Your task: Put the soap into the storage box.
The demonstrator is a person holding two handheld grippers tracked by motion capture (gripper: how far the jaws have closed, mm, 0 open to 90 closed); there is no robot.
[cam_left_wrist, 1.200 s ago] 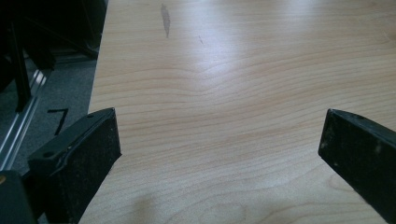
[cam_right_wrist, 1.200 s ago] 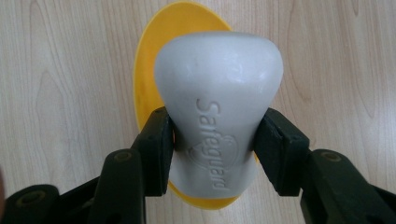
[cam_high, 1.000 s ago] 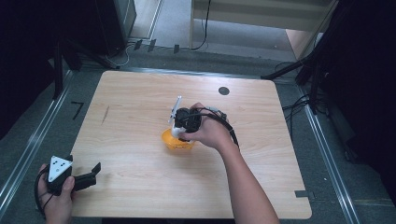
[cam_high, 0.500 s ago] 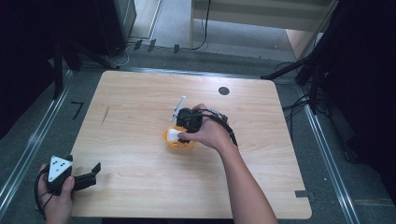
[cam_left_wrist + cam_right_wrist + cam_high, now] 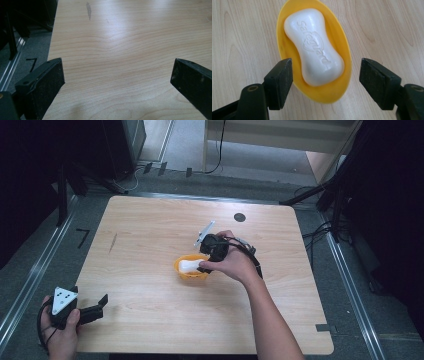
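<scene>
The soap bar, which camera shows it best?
The right gripper view: the white soap bar lies close up in its yellow dish, embossed lettering legible. The high view shows it small and partly hidden; the left gripper view looks at bare table.

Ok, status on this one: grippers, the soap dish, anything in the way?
Right gripper open over white soap bar lying in oval yellow plastic dish. Left gripper open, idle at table's near left corner. Nothing obstructing.

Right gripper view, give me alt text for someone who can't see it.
A white bar of soap embossed with a brand name lies in an oval yellow dish on a light wooden table. The right gripper has its two black jaws open, one at each side of the dish's near end.
</scene>
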